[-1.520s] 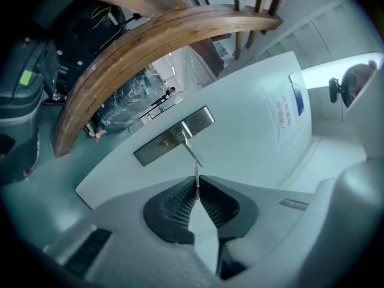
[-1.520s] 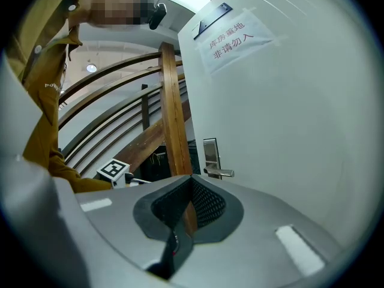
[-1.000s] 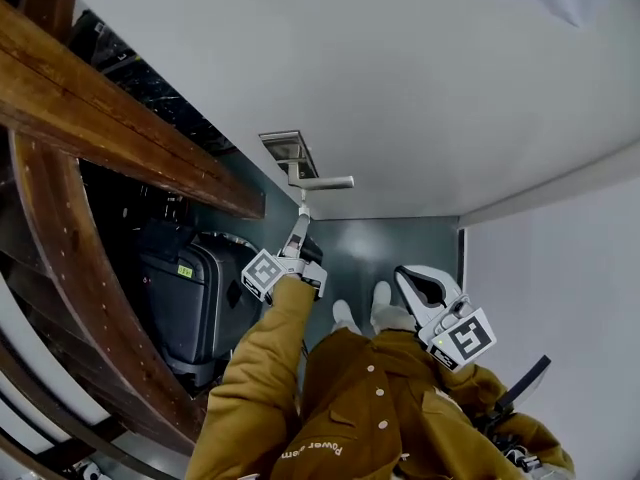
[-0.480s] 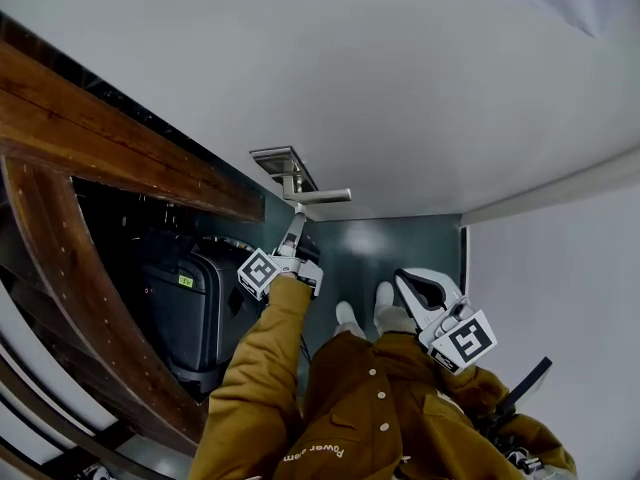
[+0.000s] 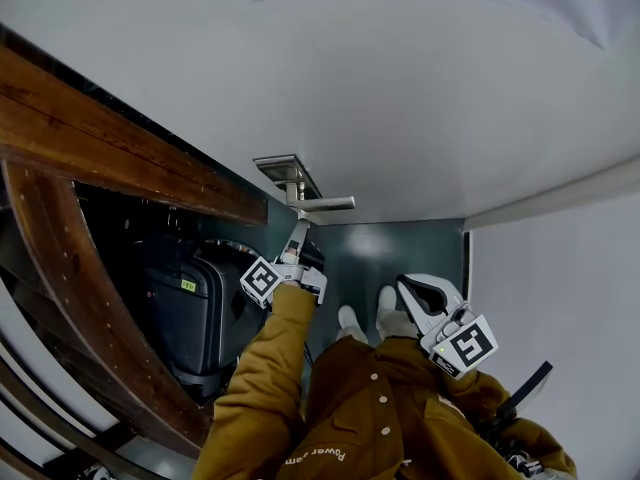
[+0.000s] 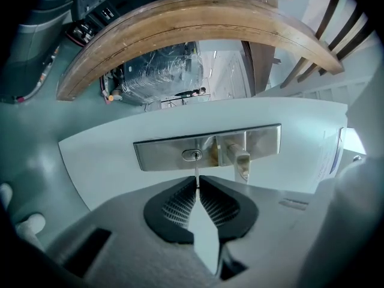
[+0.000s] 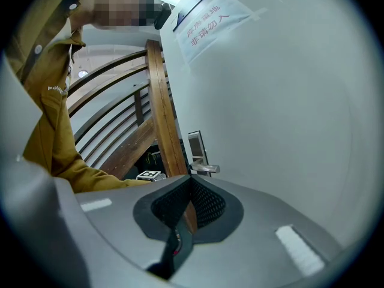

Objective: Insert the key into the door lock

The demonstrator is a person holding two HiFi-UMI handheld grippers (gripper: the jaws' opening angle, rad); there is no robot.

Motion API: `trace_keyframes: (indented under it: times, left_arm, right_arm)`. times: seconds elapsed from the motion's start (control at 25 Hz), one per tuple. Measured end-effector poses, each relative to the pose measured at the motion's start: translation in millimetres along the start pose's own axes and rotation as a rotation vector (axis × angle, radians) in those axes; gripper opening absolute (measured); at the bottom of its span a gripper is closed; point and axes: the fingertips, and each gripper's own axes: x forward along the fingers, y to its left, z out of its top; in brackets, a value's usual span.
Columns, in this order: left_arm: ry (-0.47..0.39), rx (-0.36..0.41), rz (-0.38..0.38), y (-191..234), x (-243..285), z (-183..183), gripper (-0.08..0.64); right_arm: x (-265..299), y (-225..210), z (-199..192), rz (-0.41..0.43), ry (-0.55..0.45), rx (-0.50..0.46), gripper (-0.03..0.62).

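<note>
Key (image 6: pixel 195 171) blade sits pinched between the narrow-set jaws of the left gripper (image 6: pixel 197 182), its tip meeting the keyhole (image 6: pixel 192 155) at 12 o'clock in the steel lock plate (image 6: pixel 161 156) on the white door (image 5: pixel 420 98). Door handle (image 6: pixel 241 161) juts out at 3 o'clock of the keyhole. Right gripper (image 7: pixel 190 182) hangs at 4 o'clock of the left one in the head view, jaws pressed together on nothing.

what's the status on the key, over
Left gripper shut on key, blade tip at the keyhole, depth unclear. Right gripper shut, empty, away from the door. Lever handle beside keyhole, not blocking.
</note>
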Motion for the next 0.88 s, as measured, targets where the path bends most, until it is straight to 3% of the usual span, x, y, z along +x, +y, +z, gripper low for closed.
trace_keyframes:
  times: [0.68, 0.88]
  left_arm:
    - [0.033, -0.074, 0.018, 3.9, 12.3, 10.5, 0.031]
    - [0.0, -0.162, -0.065, 11.5, 30.8, 21.9, 0.031]
  right_arm:
    - [-0.8, 3.2, -1.3, -0.008, -0.004, 0.0, 0.005]
    - [-4.4, 5.4, -2.7, -0.006, -0.008, -0.001, 0.006]
